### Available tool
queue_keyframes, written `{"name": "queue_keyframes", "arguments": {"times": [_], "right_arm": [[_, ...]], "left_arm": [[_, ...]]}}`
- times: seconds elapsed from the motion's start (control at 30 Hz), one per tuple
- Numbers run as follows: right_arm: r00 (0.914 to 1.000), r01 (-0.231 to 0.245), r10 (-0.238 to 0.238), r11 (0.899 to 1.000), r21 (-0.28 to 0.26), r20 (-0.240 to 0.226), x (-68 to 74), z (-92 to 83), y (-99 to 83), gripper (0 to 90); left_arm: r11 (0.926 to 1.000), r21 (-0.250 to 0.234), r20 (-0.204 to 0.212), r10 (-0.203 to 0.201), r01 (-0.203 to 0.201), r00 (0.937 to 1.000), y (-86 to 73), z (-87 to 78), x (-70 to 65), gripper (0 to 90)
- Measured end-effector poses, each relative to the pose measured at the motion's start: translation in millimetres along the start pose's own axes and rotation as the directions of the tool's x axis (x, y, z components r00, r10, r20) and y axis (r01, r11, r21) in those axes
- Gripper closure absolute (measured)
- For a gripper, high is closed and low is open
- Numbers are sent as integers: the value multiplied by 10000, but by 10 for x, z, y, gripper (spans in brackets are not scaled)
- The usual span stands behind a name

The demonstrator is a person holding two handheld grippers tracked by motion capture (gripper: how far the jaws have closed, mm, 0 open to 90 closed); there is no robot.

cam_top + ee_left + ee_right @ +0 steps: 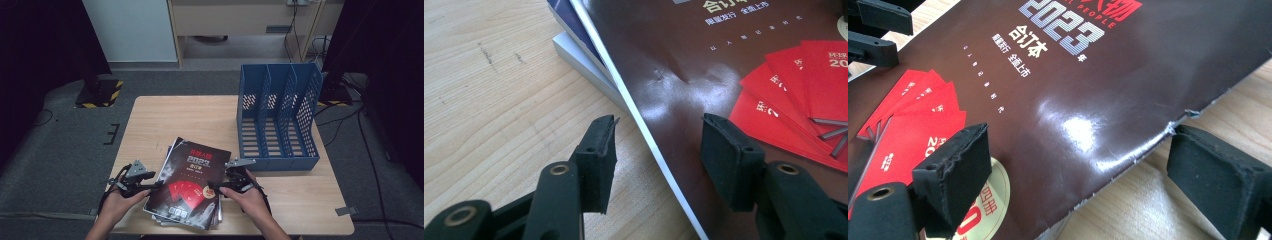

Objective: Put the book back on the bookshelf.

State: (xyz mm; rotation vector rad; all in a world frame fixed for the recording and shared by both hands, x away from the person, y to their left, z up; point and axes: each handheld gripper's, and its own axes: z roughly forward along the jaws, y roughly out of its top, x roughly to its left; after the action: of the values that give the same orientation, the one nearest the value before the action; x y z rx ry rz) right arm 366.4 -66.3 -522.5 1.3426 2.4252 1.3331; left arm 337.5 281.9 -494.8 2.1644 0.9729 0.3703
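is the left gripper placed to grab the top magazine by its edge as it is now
Probably yes. The left gripper has its jaws open astride the long edge of the top magazine, one over the table, one over the cover. Nothing sits between them, though the magazines below lie close underneath.

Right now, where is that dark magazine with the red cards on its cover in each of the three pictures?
High view: the dark magazine tops a stack at the table's near edge, between the two tongs.
Left gripper view: it covers the upper right, its edge running between the jaws.
Right gripper view: it spans the upper left and middle, its torn edge between the jaws.
Shared landmark: the fan of red cards.
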Motion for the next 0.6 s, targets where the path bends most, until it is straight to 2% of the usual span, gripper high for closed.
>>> {"name": "queue_keyframes", "arguments": {"times": [0.1,0.23,0.33,0.43,0.6], "right_arm": [[9996,273,-272,9995,-140,94,34,-16,27,131],[9994,337,-334,9975,-623,57,82,-100,85,161],[9990,370,-389,9953,-892,-198,128,-139,187,175],[9965,588,-630,9954,-753,-547,225,-120,312,186],[9924,862,-894,9954,-415,-845,341,-53,482,193]], "left_arm": [[10000,18,57,-55,55,10000,-3,1,9,480],[9999,56,112,-128,128,9999,-5,-2,18,480],[9998,101,90,-168,167,9998,-4,-5,18,480],[9997,158,70,-176,175,9998,1,-6,17,480],[9994,214,99,-258,256,9996,3,-5,25,480]]}}
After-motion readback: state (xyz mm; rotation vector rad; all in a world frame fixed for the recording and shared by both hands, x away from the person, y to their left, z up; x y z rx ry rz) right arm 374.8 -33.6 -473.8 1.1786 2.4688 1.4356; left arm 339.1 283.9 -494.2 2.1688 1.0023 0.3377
